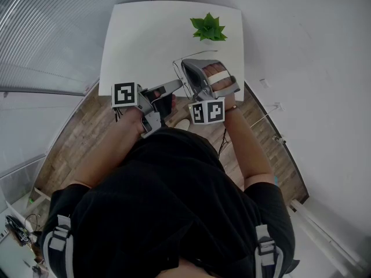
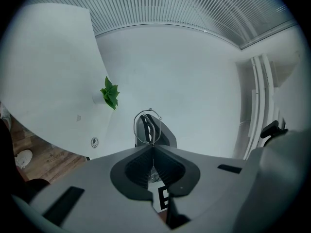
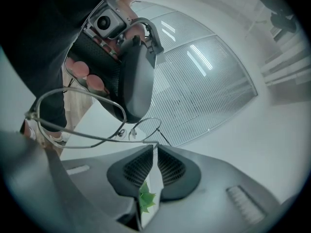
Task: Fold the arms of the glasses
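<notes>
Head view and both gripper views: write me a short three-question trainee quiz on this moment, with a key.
1. Left gripper and right gripper: which grips the thin wire-framed glasses? A left only; B right only; C both.
2. True or false: the glasses lie flat on the white square table.
3. Fill in: the small green leafy plant stands on the ____.
Key: 1 C; 2 false, they are held up; 3 table.

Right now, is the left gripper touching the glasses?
Touching. The left gripper view shows the left gripper with its jaws closed on the thin wire frame of the glasses, right at the tips.
</notes>
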Demonstrator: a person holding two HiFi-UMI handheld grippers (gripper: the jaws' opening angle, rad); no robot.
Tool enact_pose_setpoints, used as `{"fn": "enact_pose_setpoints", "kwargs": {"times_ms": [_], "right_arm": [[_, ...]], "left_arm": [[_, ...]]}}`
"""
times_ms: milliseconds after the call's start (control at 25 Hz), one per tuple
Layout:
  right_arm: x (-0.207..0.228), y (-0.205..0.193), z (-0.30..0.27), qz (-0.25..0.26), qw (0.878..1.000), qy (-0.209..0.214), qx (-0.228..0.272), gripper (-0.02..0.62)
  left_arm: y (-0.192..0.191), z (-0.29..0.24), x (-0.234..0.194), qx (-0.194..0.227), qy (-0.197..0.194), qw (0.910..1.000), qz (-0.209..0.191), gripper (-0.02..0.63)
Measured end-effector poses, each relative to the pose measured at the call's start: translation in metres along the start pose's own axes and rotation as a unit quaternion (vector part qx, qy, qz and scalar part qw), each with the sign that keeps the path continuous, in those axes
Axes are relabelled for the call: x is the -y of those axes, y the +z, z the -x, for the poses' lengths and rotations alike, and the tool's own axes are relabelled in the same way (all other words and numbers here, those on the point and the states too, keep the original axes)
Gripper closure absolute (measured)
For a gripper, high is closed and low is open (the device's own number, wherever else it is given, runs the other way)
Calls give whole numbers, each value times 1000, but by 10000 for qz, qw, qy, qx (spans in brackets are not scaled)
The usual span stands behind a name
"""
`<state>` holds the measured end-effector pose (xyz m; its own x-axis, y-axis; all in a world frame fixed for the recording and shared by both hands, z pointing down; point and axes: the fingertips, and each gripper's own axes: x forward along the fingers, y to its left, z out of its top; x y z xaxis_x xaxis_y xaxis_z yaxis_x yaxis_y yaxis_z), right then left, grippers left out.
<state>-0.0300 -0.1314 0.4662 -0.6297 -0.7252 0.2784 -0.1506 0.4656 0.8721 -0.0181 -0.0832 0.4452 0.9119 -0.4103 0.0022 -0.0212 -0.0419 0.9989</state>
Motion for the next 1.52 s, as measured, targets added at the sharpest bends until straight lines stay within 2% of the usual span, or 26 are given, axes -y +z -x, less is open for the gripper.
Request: {"fn": "enact_pose_setpoints", "kwargs": {"times_ms": [520, 840, 1000, 1240, 1320, 1520], "right_arm": [[-6, 10, 1, 391, 9989, 107, 219, 554], [-5, 10, 1, 437, 9986, 127, 263, 543], [-7, 8, 0, 380, 9989, 203, 209, 509], [-6, 6, 1, 363, 9990, 180, 196, 511], [-6, 6, 2, 380, 9990, 159, 197, 535], [-5, 8, 2, 364, 9989, 158, 244, 543]], "left_arm": [[-5, -1, 1, -190, -41, 9998, -41, 594], [-4, -1, 3, -174, -91, 9998, -86, 594], [-4, -2, 3, -154, -95, 9998, -74, 594], [-4, -1, 2, -133, -48, 9999, -63, 594], [-4, -1, 2, -132, -37, 9999, -71, 594], [-5, -2, 2, -156, -70, 9998, -50, 594]]}}
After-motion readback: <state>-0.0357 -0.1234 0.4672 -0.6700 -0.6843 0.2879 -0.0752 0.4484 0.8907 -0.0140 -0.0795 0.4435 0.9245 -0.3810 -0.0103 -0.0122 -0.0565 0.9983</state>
